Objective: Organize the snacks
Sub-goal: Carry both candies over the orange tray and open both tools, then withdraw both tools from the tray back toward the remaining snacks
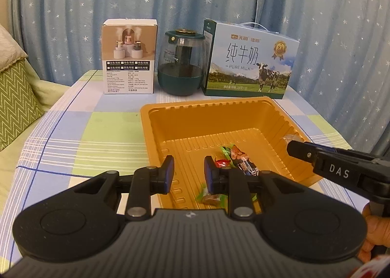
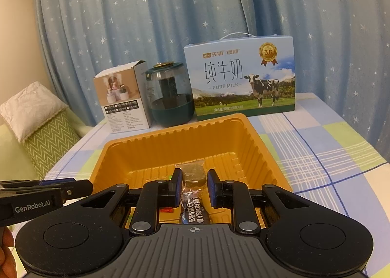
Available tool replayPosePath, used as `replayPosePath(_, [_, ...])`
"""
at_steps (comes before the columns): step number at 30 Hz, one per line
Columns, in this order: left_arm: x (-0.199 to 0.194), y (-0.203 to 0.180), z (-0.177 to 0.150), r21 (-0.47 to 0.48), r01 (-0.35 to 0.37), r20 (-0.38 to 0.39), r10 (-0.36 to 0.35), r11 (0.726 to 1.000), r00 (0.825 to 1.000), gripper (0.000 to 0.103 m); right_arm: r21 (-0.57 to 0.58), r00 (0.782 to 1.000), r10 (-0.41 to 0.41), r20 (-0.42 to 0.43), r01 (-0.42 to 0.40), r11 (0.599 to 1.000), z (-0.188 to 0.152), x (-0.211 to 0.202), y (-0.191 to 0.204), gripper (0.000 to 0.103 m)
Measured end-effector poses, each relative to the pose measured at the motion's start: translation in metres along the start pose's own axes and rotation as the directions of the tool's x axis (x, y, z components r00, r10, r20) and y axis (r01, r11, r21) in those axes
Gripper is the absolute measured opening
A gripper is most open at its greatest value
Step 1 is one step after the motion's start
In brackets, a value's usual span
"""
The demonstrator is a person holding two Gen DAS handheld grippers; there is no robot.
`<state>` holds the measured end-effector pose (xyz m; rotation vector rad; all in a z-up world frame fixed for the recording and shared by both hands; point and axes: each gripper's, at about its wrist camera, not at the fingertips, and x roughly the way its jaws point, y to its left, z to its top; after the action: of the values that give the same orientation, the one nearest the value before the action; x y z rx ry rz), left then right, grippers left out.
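Observation:
An orange plastic tray (image 1: 190,117) lies on the checked tablecloth and holds several wrapped snacks: a dark packet (image 1: 243,159), a red candy (image 1: 222,162) and a green-wrapped candy (image 1: 212,197). My left gripper (image 1: 189,172) is open and empty over the tray's near left part. My right gripper (image 2: 194,186) is open over the tray (image 2: 151,142). A clear-wrapped round brown cake (image 2: 192,172) lies between its fingers, with the dark packet (image 2: 193,211) below. In the left wrist view the right gripper's fingers (image 1: 302,151) reach in from the right beside the cake (image 1: 288,138).
At the back of the table stand a humidifier box (image 1: 129,58), a dark green jar (image 1: 181,62) and a pure milk carton (image 1: 251,58). A blue star curtain hangs behind. A green cushion (image 1: 14,100) lies to the left.

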<state>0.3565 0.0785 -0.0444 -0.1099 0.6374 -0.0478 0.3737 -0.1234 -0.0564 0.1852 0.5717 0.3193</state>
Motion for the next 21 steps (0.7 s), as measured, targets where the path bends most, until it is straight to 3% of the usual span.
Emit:
replayPosePath(5, [0.0, 0.001, -0.001, 0.0, -0.004, -0.004, 0.004, 1.0, 1.0, 0.025, 0.048, 0.999, 0.04, 0.006, -0.04, 0.998, -0.001, 0.002, -0.004, 0.023])
replayPosePath(6, [0.0, 0.001, -0.001, -0.001, -0.006, -0.005, 0.006, 1.0, 1.0, 0.027, 0.066, 0.999, 0.051, 0.009, -0.051, 0.996, -0.001, 0.002, -0.006, 0.035])
replayPosePath(7, [0.0, 0.001, -0.001, 0.0, -0.008, -0.004, 0.008, 1.0, 1.0, 0.029, 0.077, 0.999, 0.049, 0.016, -0.05, 0.996, -0.001, 0.002, -0.008, 0.06])
replayPosePath(8, [-0.001, 0.001, -0.001, 0.001, -0.012, -0.003, 0.012, 1.0, 1.0, 0.03, 0.083, 0.999, 0.04, 0.029, -0.042, 0.996, -0.001, 0.0, -0.009, 0.069])
replayPosePath(9, [-0.002, 0.001, -0.001, 0.0, -0.014, -0.001, 0.014, 1.0, 1.0, 0.031, 0.088, 0.999, 0.033, 0.043, -0.037, 0.995, 0.0, -0.002, -0.01, 0.071])
replayPosePath(21, [-0.011, -0.004, -0.003, -0.004, 0.002, 0.007, -0.002, 1.0, 1.0, 0.033, 0.096, 0.996, -0.037, 0.087, 0.028, 0.995, 0.005, -0.019, -0.021, 0.071])
